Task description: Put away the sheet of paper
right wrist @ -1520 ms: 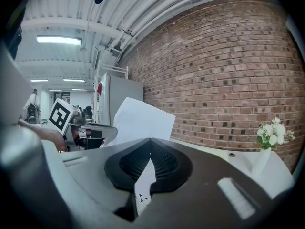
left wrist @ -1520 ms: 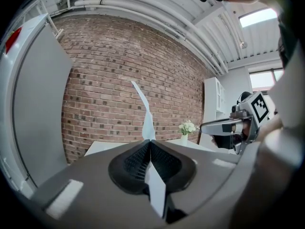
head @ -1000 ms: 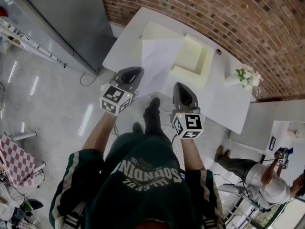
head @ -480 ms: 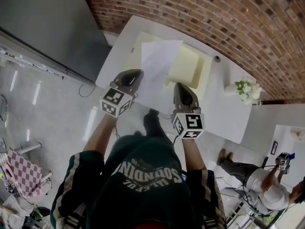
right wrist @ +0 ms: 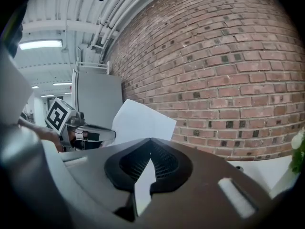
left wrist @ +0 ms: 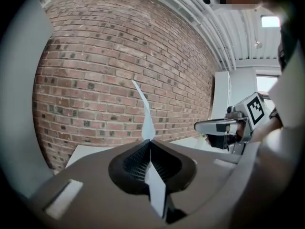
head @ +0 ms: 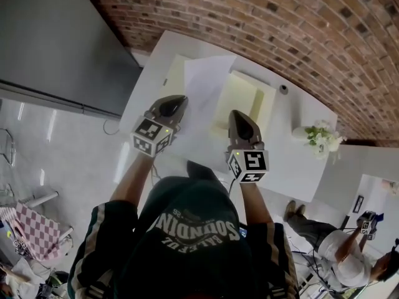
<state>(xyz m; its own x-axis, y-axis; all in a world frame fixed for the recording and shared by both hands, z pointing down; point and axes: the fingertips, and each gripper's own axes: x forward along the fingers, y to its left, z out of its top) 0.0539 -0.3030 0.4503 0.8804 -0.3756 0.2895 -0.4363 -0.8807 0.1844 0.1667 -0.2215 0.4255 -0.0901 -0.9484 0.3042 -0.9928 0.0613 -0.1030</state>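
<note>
White rectangular table (head: 293, 148) against red brick wall (head: 280, 23); tall grey metal cabinet (head: 56, 42) to left. On table: pale yellow open box (head: 240, 98) mid; small dark round object (head: 283, 90) behind box; white flower bunch (head: 319, 134) far right. White sheet of paper (head: 202, 83) above table, left of box, between left gripper (head: 181, 99) and right gripper (head: 237, 113).

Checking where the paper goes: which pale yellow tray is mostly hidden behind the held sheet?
The left tray, with only a strip showing beside the sheet of paper. The right tray, ahead of the right gripper, is in plain view.
</note>
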